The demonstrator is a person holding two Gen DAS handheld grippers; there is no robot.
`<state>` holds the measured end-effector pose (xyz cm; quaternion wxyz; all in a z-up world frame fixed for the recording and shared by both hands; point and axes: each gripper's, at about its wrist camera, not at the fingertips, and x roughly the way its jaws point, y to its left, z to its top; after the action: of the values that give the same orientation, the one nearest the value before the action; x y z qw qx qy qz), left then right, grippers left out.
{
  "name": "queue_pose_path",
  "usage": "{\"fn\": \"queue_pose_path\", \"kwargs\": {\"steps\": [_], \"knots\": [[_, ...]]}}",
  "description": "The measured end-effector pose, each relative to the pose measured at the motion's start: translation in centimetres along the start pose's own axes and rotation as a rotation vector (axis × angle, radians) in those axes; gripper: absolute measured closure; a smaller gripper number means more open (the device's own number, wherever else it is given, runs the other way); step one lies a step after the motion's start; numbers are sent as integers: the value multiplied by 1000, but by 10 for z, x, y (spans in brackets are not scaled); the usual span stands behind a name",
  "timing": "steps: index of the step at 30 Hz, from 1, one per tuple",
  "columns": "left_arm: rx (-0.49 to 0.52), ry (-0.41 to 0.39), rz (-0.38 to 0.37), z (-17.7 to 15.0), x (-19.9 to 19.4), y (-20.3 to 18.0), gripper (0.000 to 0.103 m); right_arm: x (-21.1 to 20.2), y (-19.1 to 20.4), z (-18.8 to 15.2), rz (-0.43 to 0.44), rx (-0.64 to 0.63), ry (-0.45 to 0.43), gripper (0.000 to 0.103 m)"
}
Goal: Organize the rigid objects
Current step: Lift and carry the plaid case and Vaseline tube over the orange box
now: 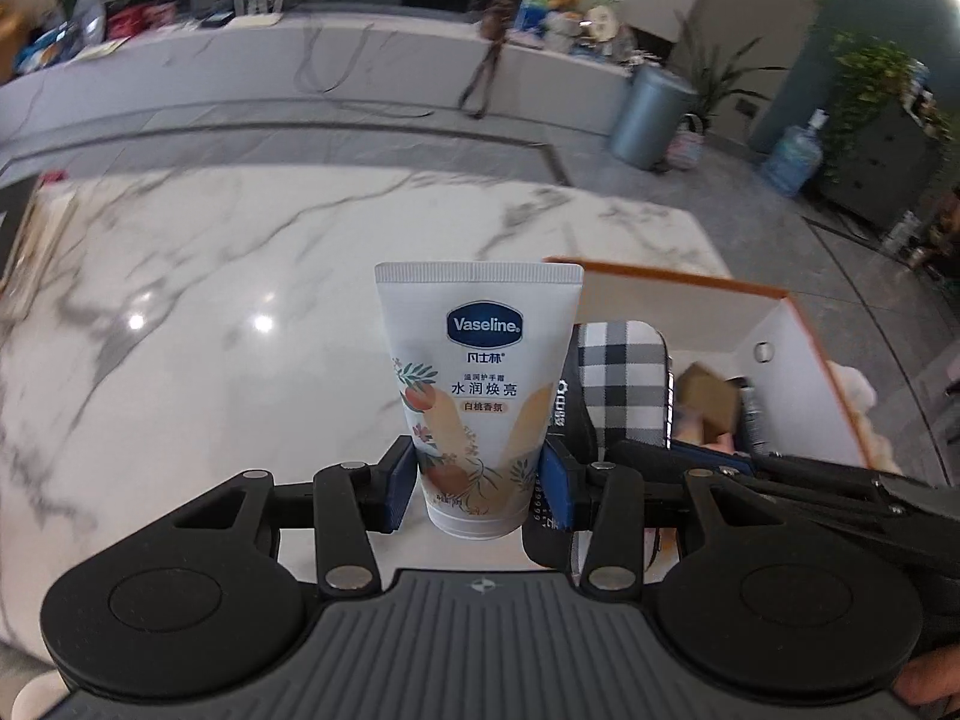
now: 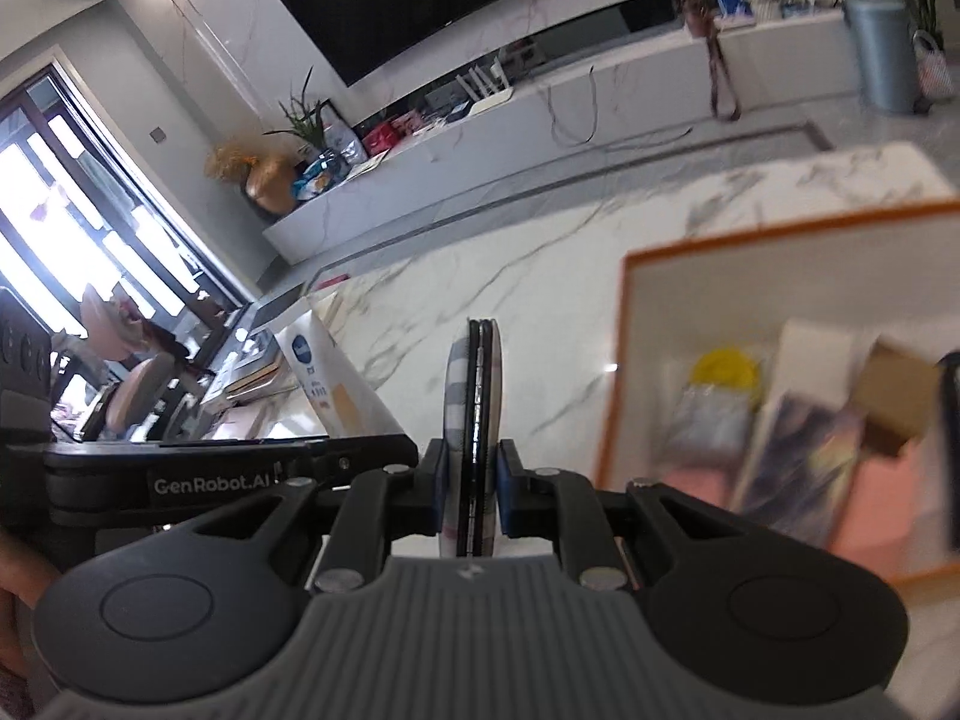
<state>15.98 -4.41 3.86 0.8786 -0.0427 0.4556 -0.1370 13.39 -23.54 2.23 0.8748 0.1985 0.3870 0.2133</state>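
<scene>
My left gripper (image 1: 477,480) is shut on a white Vaseline hand-cream tube (image 1: 480,384), gripping its lower end with the crimped end pointing away from me. The tube (image 2: 327,384) also shows at the left of the right wrist view. My right gripper (image 2: 474,480) is shut on a phone in a black-and-white checked case (image 2: 477,408), seen edge-on between the blue pads. In the left wrist view the phone (image 1: 624,384) hangs just right of the tube. Both are lifted above the marble table (image 1: 210,300), beside a white box with an orange rim (image 1: 678,282).
The box (image 2: 624,360) holds several items, among them a yellow-topped pack (image 2: 723,366) and a small brown carton (image 2: 894,402). Books and papers lie at the table's left edge (image 2: 264,378). A TV bench (image 1: 360,60) and a grey bin (image 1: 651,114) stand beyond.
</scene>
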Motion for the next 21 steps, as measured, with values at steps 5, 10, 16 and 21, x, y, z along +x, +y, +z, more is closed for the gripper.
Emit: {"fn": "queue_pose_path", "kwargs": {"steps": [5,10,16,21], "knots": [[42,5,-54,13,18,-37,53,-26,-23,21,-79,-50,-7,88],[83,26,-99,20,45,-68,53,-38,-45,37,-168,-103,-10,88],[121,70,-148,23,75,-93,53,-43,-79,43,-284,-156,22,88],[132,115,-181,25,102,-112,53,-39,-109,44,-381,-182,68,88]]}}
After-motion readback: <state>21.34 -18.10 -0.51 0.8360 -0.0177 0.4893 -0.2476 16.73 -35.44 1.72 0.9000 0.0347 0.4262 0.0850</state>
